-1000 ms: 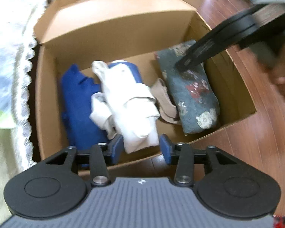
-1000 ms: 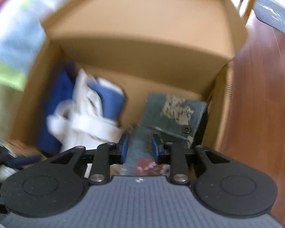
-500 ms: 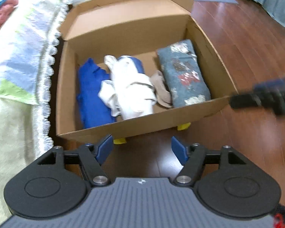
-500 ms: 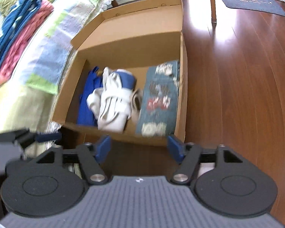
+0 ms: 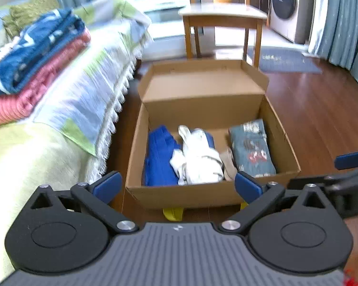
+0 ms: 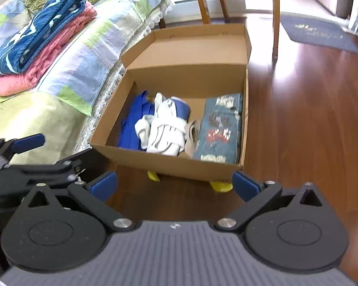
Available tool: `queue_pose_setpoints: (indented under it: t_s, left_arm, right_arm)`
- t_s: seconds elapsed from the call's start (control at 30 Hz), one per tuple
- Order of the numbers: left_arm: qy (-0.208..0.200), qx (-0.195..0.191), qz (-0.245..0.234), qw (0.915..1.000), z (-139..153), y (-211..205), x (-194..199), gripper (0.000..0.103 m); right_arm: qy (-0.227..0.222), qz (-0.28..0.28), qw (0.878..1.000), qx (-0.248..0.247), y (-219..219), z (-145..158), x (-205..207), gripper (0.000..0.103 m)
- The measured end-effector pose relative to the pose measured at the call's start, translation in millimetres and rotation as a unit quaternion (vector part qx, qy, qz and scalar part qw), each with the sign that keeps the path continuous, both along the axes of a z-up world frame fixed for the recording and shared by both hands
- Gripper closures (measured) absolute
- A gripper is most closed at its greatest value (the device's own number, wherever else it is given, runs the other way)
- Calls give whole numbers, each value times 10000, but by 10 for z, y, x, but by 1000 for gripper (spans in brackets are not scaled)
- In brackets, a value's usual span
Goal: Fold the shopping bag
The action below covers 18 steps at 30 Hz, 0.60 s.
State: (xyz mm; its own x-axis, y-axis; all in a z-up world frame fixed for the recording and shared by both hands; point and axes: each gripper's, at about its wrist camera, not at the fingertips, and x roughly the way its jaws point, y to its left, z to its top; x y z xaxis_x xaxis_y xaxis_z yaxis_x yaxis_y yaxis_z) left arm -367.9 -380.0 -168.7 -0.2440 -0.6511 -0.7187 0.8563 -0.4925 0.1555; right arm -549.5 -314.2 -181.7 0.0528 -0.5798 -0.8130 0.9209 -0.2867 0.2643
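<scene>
Inside, cardboard box (image 5: 210, 197) holds three folded bags (image 5: 251, 150); both jaws opening, empty.

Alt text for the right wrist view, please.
An open cardboard box on a wooden floor holds three folded bags: blue, white and grey-blue patterned. The right gripper hangs empty in front, jaws opening; a quilted bed stands left.
</scene>
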Motion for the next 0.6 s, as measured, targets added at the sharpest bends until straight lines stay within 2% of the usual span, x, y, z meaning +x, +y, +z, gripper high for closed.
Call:
queue_pose_setpoints:
  t_s: [0.13, 0.33, 0.5, 0.6]
  left_arm:
    - [-83, -84, 244, 9996, 13, 19, 92, 2]
    - [186, 292, 652, 9973, -2, -59, 258, 2]
    - [-157, 72, 912, 9957, -23, -122, 285, 2]
    - [-184, 156, 929, 9954, -40, -193, 284, 2]
  right_arm:
    - [489, -110, 9987, 82, -74, 1, 74, 1]
    - [765, -319, 9963, 222, -165, -54, 125, 1]
    - [945, -427, 9944, 229, -210, -96, 174, 1]
    - [1057, -459, 9930, 251, -268, -126, 189, 1]
